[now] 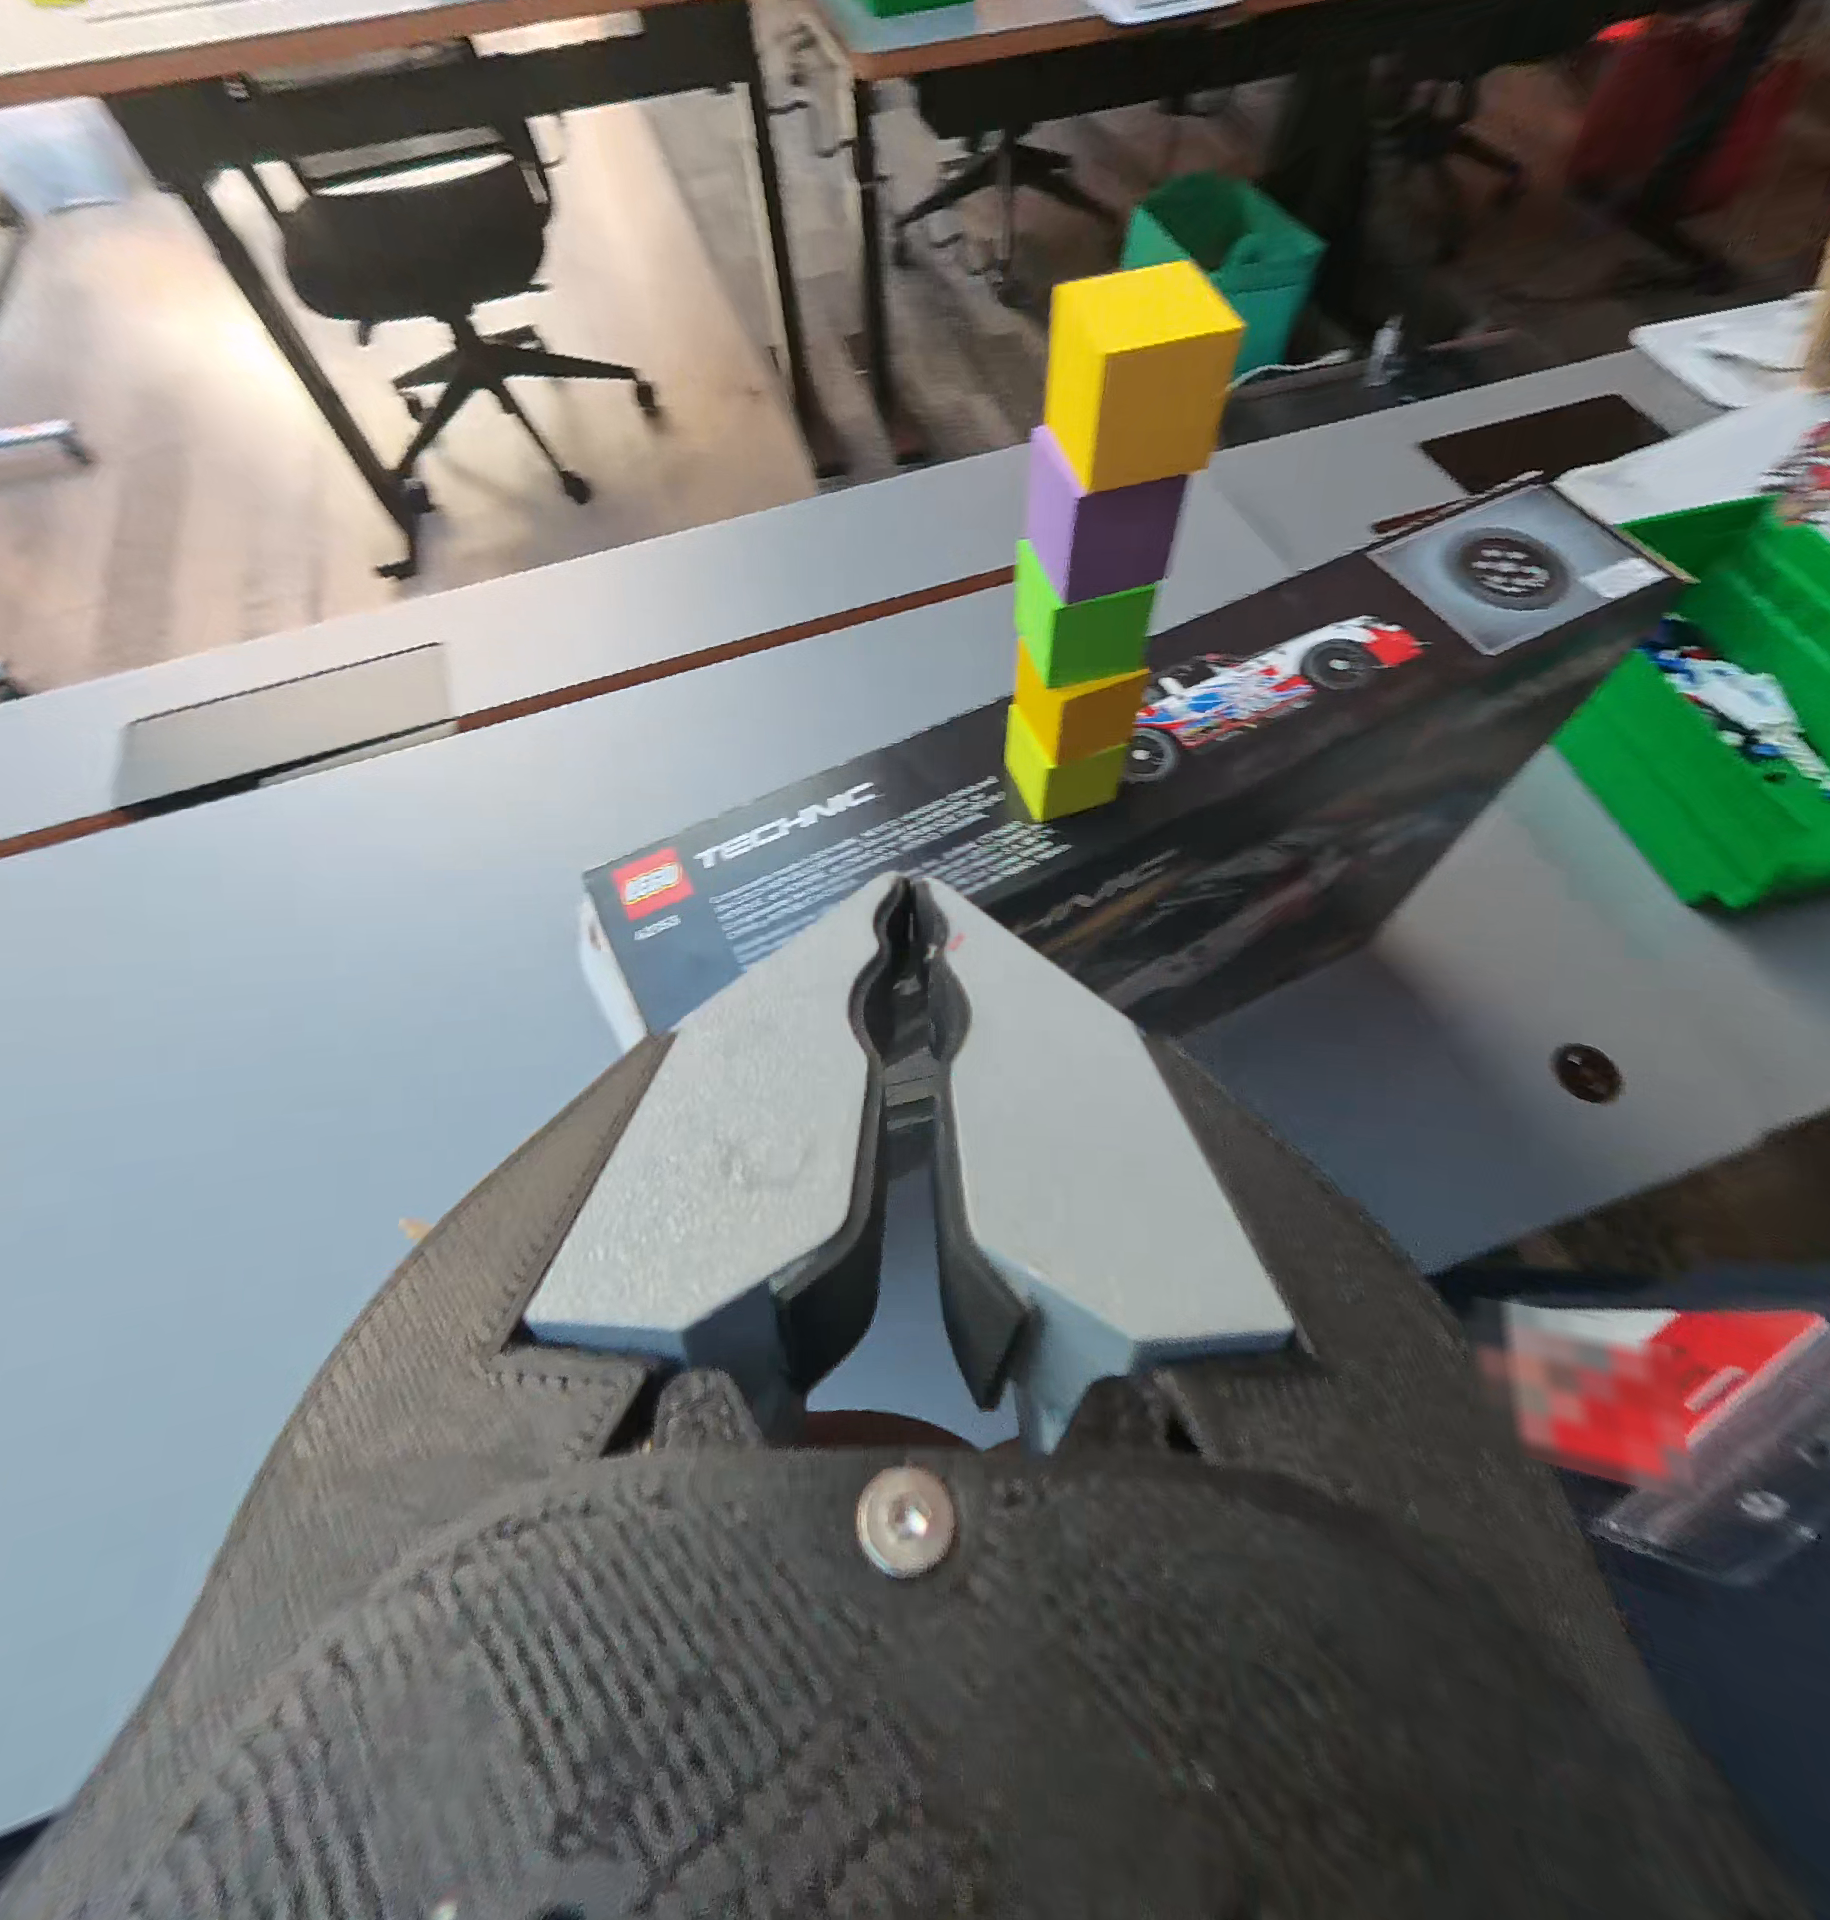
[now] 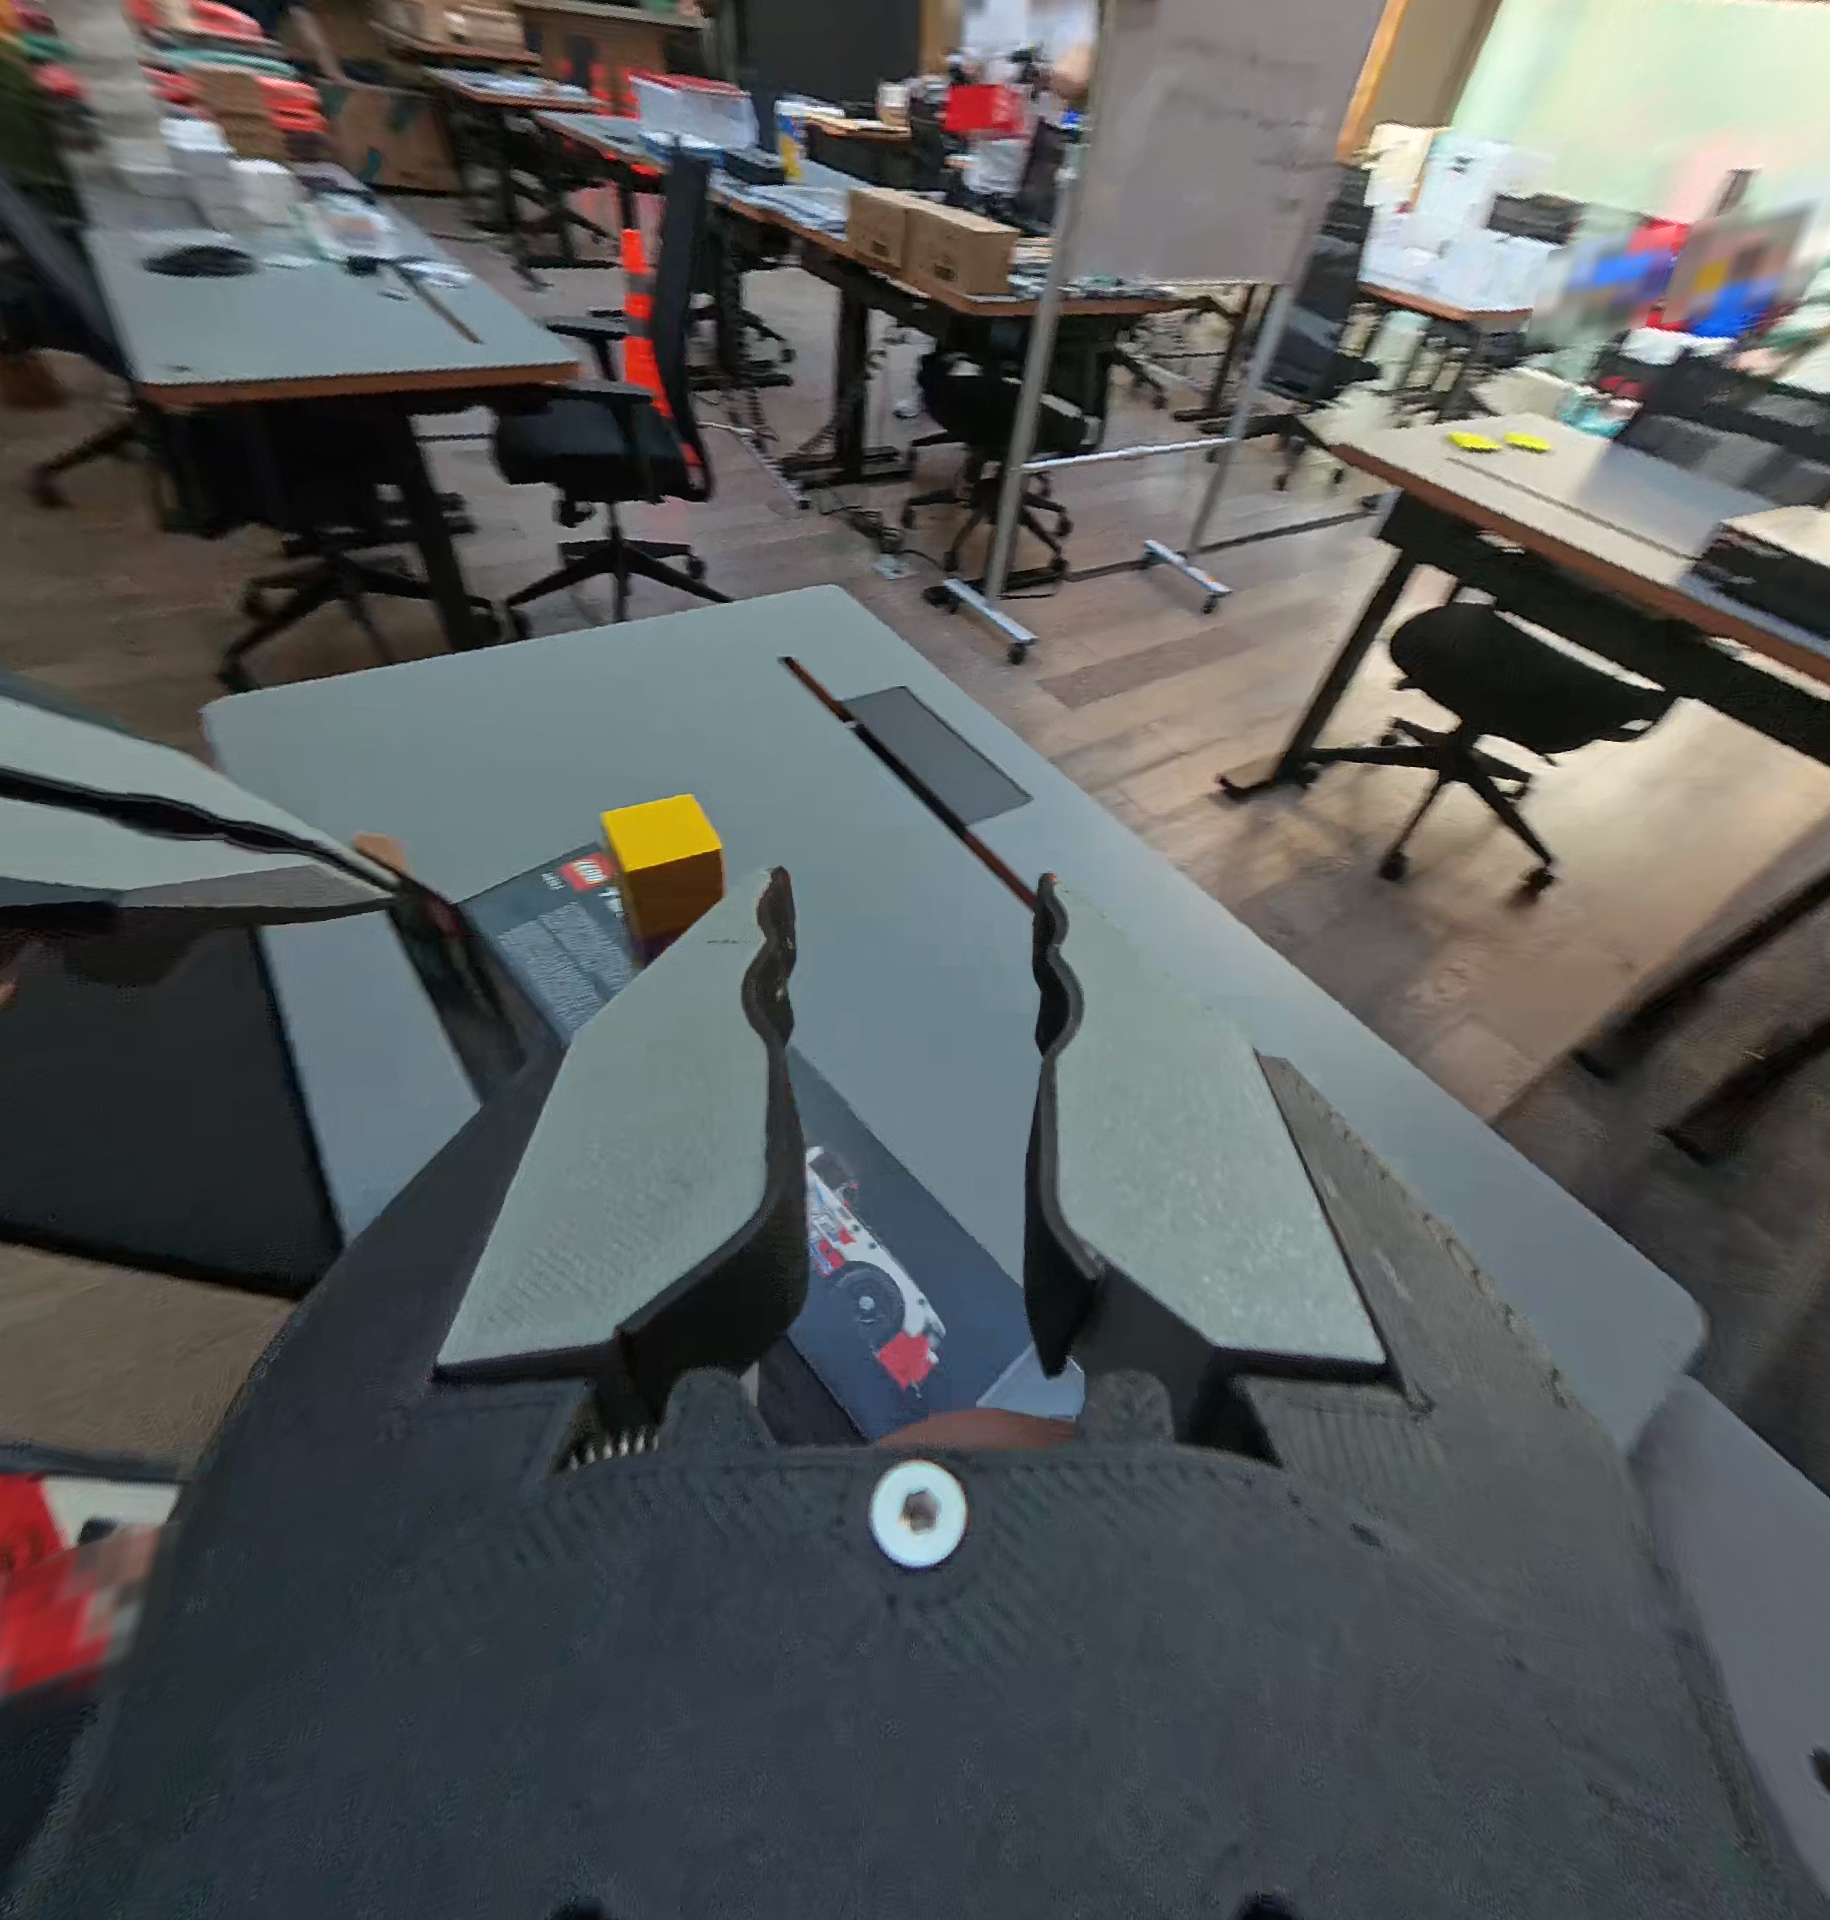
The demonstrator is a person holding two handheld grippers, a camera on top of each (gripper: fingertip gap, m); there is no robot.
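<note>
A tower of several coloured cubes (image 1: pixel 1098 582) stands on a flat dark toy box (image 1: pixel 1254 790) on the grey table (image 1: pixel 267 1039). Its top cube is yellow (image 1: pixel 1139 374), with purple, green, orange and lime cubes below. My left gripper (image 1: pixel 906 894) is shut with nothing between its pads, over the near edge of the box, short of the tower. In the right wrist view the yellow top cube (image 2: pixel 664 862) shows just left of my left finger. My right gripper (image 2: pixel 909 894) is open and empty, above the box (image 2: pixel 568 935) and beside the tower. The left gripper (image 2: pixel 163 831) shows at the left edge.
A green bin (image 1: pixel 1742 748) with small loose parts stands at the right on the table. A red packet (image 1: pixel 1659 1382) lies at the near right. Office chairs (image 1: pixel 423 249) and other desks (image 2: pixel 319 312) stand on the wooden floor beyond the table edge. Spacing between my two grippers at the tips: around 20 cm.
</note>
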